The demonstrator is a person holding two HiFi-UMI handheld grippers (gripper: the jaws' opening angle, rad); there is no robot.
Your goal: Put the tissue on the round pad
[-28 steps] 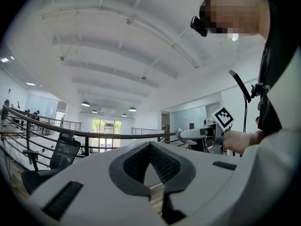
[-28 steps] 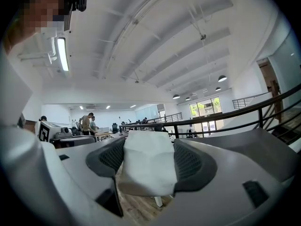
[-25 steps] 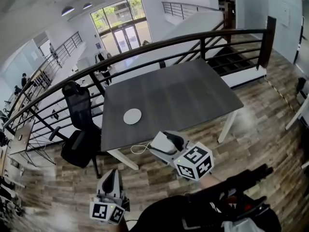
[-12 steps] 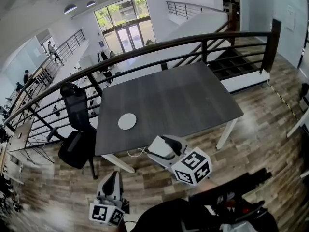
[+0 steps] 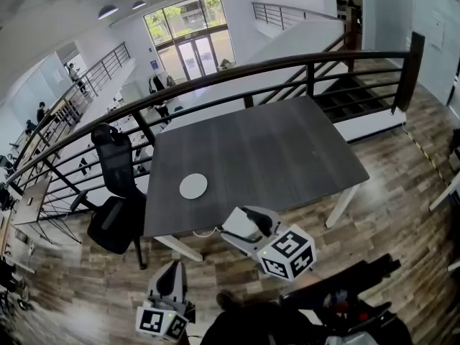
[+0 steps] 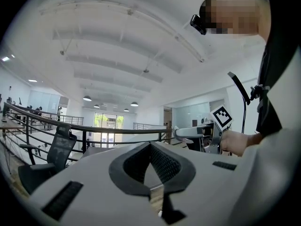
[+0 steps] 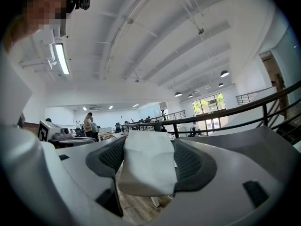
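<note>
Right gripper (image 5: 248,220): clamps white folded tissue (image 7: 146,164)
Left gripper (image 6: 150,147): closed, empty
Risk: limp tissue could land off white round pad (image 5: 193,186)

The dark grey rectangular bench (image 5: 287,142) stands on white legs (image 5: 341,205) on the wood-plank floor (image 5: 402,171). One white round pad (image 5: 193,186) lies flat on it, near its front left corner

Legible text: none.
Right marker cube (image 5: 287,254): black-and-white square patterns, no letters.
Left marker cube (image 5: 159,323): likewise.
</note>
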